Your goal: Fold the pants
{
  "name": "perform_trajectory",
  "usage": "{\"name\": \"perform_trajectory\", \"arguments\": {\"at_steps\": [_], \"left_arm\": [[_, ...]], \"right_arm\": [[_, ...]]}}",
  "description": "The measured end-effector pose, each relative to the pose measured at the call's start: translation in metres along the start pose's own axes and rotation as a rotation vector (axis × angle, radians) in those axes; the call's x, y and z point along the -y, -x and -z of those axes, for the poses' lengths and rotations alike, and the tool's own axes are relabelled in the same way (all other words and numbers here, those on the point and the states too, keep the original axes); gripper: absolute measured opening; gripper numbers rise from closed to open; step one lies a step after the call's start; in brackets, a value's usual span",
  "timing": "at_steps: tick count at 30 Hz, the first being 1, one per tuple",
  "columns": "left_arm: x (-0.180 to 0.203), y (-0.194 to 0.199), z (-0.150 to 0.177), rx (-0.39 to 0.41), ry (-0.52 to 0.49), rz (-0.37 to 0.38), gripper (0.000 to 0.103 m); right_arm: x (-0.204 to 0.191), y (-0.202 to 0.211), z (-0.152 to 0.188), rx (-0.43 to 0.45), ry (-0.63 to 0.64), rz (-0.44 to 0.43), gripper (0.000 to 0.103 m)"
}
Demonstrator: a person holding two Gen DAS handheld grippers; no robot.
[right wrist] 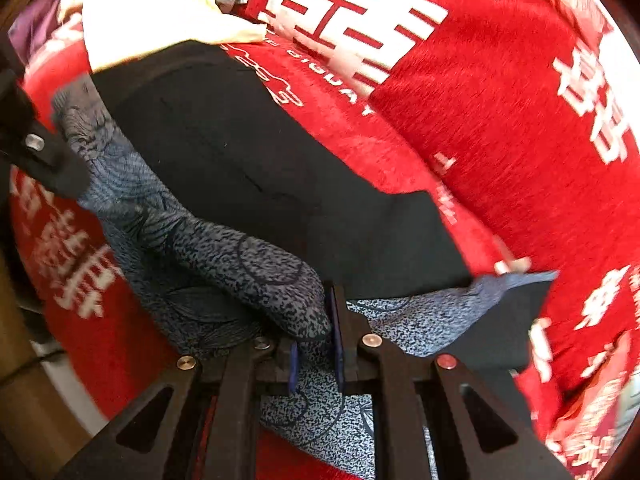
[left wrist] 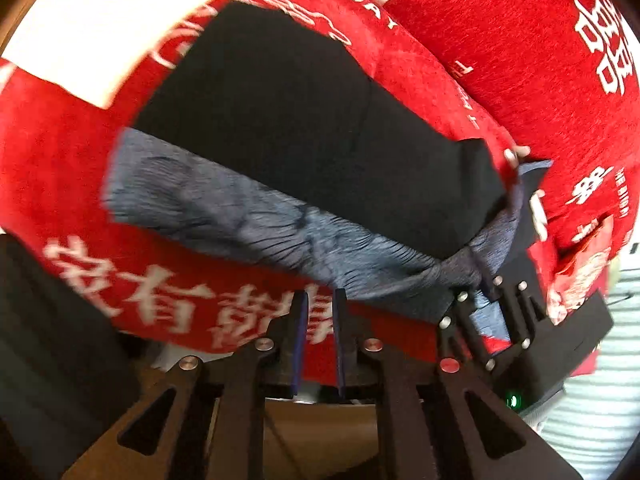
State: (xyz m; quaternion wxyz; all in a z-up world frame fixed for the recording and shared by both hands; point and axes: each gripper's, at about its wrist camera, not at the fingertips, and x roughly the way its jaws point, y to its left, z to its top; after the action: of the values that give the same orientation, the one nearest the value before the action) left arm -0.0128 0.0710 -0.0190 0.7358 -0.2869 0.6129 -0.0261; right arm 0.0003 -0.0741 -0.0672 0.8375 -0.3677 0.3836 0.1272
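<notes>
Pants (left wrist: 280, 120) lie across the red printed cloth (left wrist: 500, 60), black side up, with the blue-grey patterned lining (left wrist: 224, 208) showing along the near edge.

Left tool (left wrist: 320, 308): jaws nearly closed, narrow gap, nothing between the pads in the left wrist view, only red cloth behind them. It sits just off the near edge of the pants, not touching the fabric as far as I can tell.

Right tool (right wrist: 331, 312): closed on the patterned fabric. In the right wrist view the blue-grey speckled material (right wrist: 248, 272) bunches into the jaws and runs on below them. Same tool shows at the right in the left wrist view (left wrist: 486, 280), pinching that end of the waist area.

White sheet or fabric (right wrist: 152, 4) lies at the far side, top left in both views, touching or overlapping the pants' far end. Both views are motion-blurred, so fine detail is soft.
</notes>
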Motion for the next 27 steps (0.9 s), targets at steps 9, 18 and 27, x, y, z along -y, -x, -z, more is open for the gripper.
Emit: {"name": "perform_trajectory", "arguments": {"at_steps": [9, 18, 27], "left_arm": [[0.046, 0.023, -0.046, 0.176, -0.151, -0.048, 0.012], [0.066, -0.064, -0.072, 0.063, -0.279, -0.219, 0.012], [0.041, -0.039, -0.045, 0.088, -0.352, -0.237, 0.012]], "right_arm": [[0.030, 0.039, 0.013, 0.051, -0.233, -0.070, 0.081], [0.159, 0.044, 0.051, -0.023, -0.637, -0.011, 0.082], [0.271, -0.066, 0.031, -0.141, -0.827, -0.036, 0.084]]}}
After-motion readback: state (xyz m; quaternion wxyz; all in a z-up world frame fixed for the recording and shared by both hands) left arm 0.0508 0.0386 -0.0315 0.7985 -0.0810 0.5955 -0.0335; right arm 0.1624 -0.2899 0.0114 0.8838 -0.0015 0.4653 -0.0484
